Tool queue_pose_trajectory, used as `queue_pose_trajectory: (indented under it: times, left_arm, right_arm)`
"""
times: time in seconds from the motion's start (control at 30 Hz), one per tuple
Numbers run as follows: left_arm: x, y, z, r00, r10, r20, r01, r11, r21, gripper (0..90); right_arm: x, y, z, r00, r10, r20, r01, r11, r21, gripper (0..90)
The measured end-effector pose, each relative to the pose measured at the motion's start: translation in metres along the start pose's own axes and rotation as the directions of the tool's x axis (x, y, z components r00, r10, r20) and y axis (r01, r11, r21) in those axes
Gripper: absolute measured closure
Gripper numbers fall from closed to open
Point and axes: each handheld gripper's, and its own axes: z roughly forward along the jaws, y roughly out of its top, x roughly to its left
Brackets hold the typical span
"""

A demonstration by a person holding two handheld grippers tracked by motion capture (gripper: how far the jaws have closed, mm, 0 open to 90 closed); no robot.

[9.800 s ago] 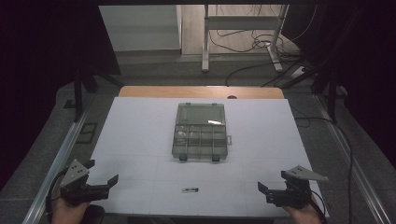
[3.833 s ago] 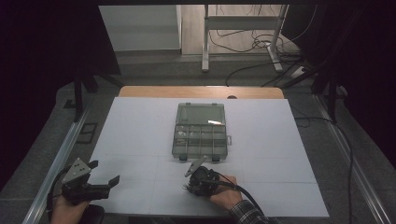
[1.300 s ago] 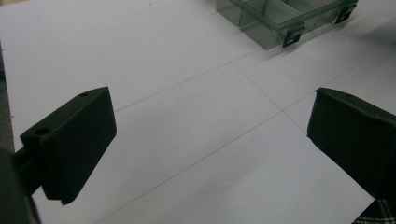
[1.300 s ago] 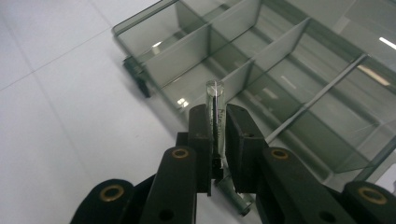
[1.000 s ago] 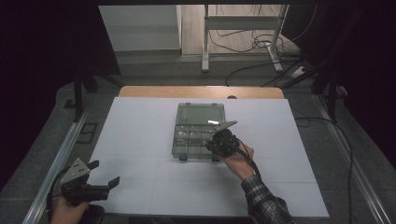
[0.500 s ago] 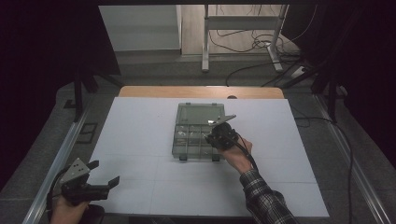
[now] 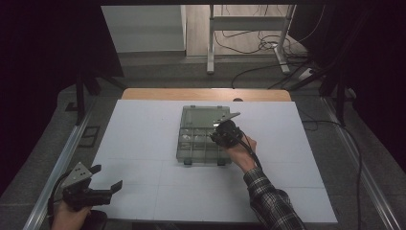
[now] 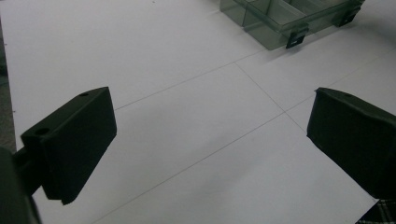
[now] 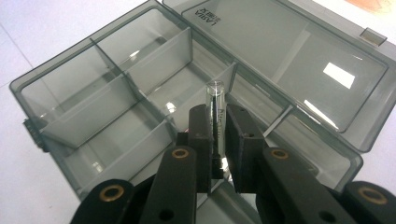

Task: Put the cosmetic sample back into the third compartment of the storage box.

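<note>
A clear grey compartment box (image 7: pixel 203 134) lies open in the middle of the white table, its lid (image 9: pixel 299 70) folded back. My right gripper (image 7: pixel 221 134) hovers over the box's right side, shut on a small clear tube (image 9: pixel 215 116) with a dark core, held over the divided compartments (image 9: pixel 116 107). At the table's near left corner my left gripper (image 7: pixel 103 184) stands open, nothing between its jaws. The left gripper view has the box's front edge with its latches (image 8: pixel 297 39) at the top.
The white table (image 7: pixel 143 139) has thin grid lines and a wooden strip (image 7: pixel 206 94) along its far edge. Metal rails (image 7: pixel 62 163) run along both sides. A desk frame and cables (image 7: pixel 258 43) lie on the floor beyond.
My right gripper picked the small tube up from the table's front and carried it to the box; in the last second it shifted slightly left over the compartments. The left gripper stayed still.
</note>
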Motion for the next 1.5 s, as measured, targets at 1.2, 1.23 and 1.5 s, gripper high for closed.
queue_pose_trajectory:
  times: [1.2, 1.23, 1.5]
  left_arm:
    - [0.000, 0.000, 0.000, 1.0000, 0.000, 0.004, 0.000, 1.0000, -0.001, 2.1]
    - [0.000, 0.000, 0.000, 1.0000, 0.001, 0.004, -0.001, 1.0000, -0.001, 2.1]
    - [0.000, 0.000, 0.000, 1.0000, 0.003, 0.004, -0.003, 1.0000, 0.001, 2.2]
  right_arm:
    - [0.002, 0.003, 0.010, 0.9991, 0.013, 0.040, -0.013, 1.000, 0.005, 52.2]
    - [0.003, 0.003, 0.010, 0.9992, 0.013, 0.037, -0.014, 1.000, 0.003, 51.1]
    - [0.006, 0.003, 0.003, 0.9998, 0.017, 0.012, -0.016, 1.000, -0.004, 43.1]
